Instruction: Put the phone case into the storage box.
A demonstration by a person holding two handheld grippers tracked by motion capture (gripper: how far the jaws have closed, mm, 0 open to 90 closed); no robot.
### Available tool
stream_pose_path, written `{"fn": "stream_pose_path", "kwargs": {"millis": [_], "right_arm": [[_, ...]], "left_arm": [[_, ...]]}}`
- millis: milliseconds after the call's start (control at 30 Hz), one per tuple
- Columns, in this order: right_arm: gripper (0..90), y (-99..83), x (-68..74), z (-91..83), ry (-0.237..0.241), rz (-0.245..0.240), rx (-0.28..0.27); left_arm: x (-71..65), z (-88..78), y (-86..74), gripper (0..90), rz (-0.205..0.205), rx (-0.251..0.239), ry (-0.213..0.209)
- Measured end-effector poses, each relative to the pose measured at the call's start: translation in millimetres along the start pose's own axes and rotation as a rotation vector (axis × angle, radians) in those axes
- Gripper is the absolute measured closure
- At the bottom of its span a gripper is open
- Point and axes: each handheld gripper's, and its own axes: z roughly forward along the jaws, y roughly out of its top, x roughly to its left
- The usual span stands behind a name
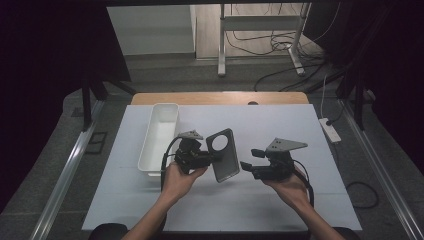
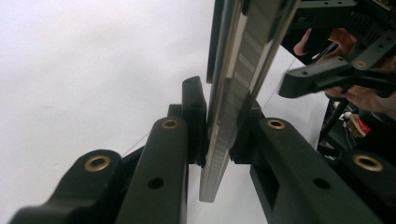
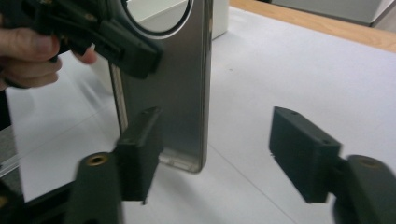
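Left gripper (image 1: 212, 159) pinches the grey phone case (image 1: 223, 154) by its edge, pads pressed flat on both faces, holding it upright above the white table cover (image 1: 280, 125). Just beside it, the right gripper (image 1: 248, 159) stands with its jaws spread wide and nothing between them, the case close in front. Farther back, a white tray (image 1: 159, 137) sits on the cover.

Phone case (image 2: 243, 60) top cropped; right gripper (image 3: 215, 158) apparently blurred.
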Motion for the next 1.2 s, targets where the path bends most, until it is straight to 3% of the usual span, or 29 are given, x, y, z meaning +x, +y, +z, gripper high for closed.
{"fn": "stream_pose_path", "kwargs": {"millis": [233, 400, 1033, 1200], "right_arm": [[16.2, -1.0, -0.5, -4.1, 0.001, -0.009, 0.025], [6.5, -2.9, -3.0, -3.9, 0.036, 0.033, 0.063], [5.3, -2.9, 6.9, 5.8, 0.104, 0.034, 0.115], [10.1, -2.9, 9.9, 9.0, 0.126, 0.016, 0.127]], "left_arm": [[1.1, -6.5, 1.4, 79.4, 0.063, 0.026, -0.007], [1.2, -8.5, 2.2, 79.3, 0.097, 0.037, -0.03], [-12.1, -2.0, 4.6, 79.3, 0.155, 0.061, -0.114], [-16.4, 0.6, 5.2, 79.3, 0.165, 0.068, -0.137]]}}
